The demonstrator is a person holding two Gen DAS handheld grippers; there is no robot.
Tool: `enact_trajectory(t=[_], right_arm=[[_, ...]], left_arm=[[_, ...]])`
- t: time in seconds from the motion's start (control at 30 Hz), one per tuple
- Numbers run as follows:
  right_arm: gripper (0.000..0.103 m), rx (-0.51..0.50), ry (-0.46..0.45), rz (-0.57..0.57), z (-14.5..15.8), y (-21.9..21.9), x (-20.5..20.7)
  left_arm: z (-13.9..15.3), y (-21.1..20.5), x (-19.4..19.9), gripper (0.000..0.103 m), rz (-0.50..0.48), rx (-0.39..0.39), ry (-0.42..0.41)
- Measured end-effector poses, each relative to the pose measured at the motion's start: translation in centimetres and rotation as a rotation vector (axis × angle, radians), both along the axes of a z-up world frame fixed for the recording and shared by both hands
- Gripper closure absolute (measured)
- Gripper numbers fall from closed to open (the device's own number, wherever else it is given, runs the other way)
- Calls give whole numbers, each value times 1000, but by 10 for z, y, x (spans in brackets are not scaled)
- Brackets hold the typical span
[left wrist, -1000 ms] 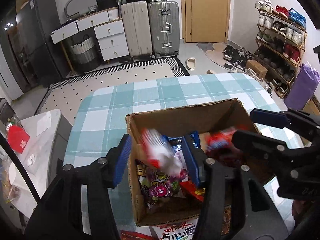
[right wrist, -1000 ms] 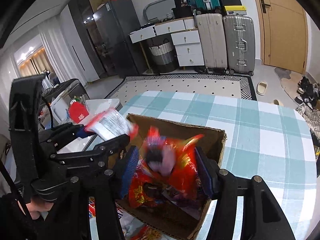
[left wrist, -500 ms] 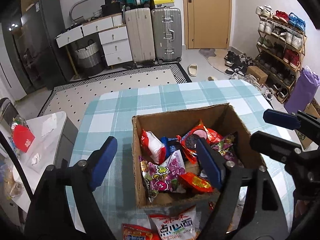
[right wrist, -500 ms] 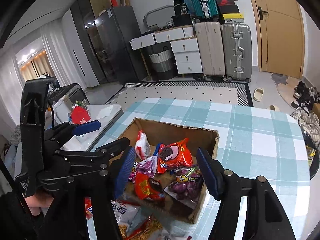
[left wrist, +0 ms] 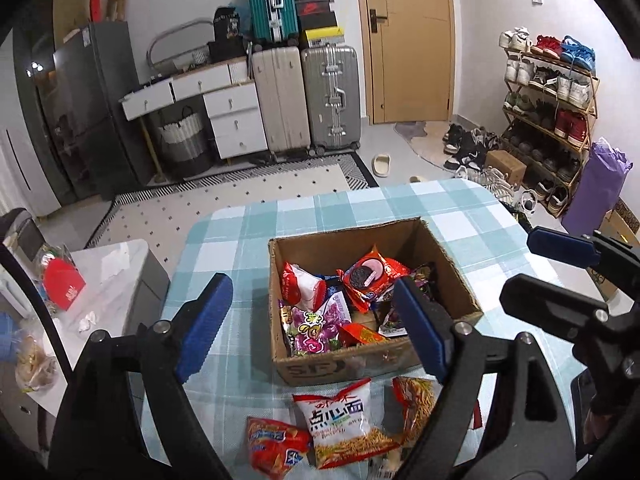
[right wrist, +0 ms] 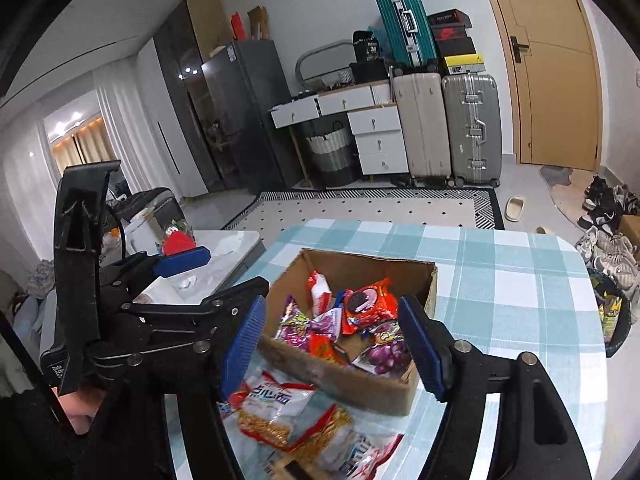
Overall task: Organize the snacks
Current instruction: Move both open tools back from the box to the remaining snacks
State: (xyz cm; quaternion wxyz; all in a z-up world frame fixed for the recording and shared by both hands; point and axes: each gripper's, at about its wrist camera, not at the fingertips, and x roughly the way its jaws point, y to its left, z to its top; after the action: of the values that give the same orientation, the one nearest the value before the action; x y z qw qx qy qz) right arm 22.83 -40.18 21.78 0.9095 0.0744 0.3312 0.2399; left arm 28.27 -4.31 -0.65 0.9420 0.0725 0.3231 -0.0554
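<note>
A cardboard box (left wrist: 376, 360) stood on the desk (left wrist: 248, 240), which wore a teal-and-white checked cloth, and everything else sat in relation to it. Inside the box lay a jumble of snack packets — a red cookie packet (left wrist: 372, 276) toward the far side, a red-and-white packet (left wrist: 300, 284) left of it, and a purple candy packet (left wrist: 312, 328) nearer the front wall. Just outside the box's near wall, on the cloth, lay a white noodle-snack bag (left wrist: 344, 420), an orange chip bag (left wrist: 276, 444) to its left, and another red-edged packet (left wrist: 412, 400) to its right, perhaps noodles too, though partly hidden.

The left gripper (left wrist: 312, 328) hovered above the box's near-left corner, its fingers released and spreading with nothing pressed between them. The right gripper (right wrist: 332, 340) hung over the box's near edge — its fingers also empty and widening, the packets showing below the gap, untouched.
</note>
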Motion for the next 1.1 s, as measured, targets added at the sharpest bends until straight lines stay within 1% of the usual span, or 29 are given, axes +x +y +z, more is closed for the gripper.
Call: enact_trajectory(t=[0.17,0.3,0.33,0.53,0.6,0.63,0.67,0.7,0.73,0.83,0.97,1.1], right_arm=[[27,20,-19,-7,9,-1,-25],[22,33,-41,-25,13,-2,-46],[19,40,-48,-34,13,-2,-51],[15,84,-66,-57,10,0,-80],[14,89,-65,-62,6,1,-89],[14,89,-66,-66,4,1,-93],[14,87,-65,-70,2,2,-99],[13,85,-65,-76,1,1,-103],[12,83,-66,-86,-1,0,-108],[8,75,-72,-106,-7,-2,-121],[7,50,-60,-112,-23,-2,-131],[6,35,-11,-115,-49,0,-135]], left_arm=[[17,2,-30,20,0,2,-32],[27,7,-56,18,28,2,-61],[28,9,-62,18,37,-1,-63],[33,22,-99,17,46,-38,-76],[33,28,-113,14,56,-55,-86],[32,32,-119,14,62,-66,-93],[30,35,-123,10,69,-76,-98],[29,41,-130,3,80,-87,-106],[26,47,-138,1,95,-100,-119],[17,68,-158,1,127,-149,-151],[2,95,-176,1,174,-193,-169],[-21,120,-184,1,210,-242,-142]])
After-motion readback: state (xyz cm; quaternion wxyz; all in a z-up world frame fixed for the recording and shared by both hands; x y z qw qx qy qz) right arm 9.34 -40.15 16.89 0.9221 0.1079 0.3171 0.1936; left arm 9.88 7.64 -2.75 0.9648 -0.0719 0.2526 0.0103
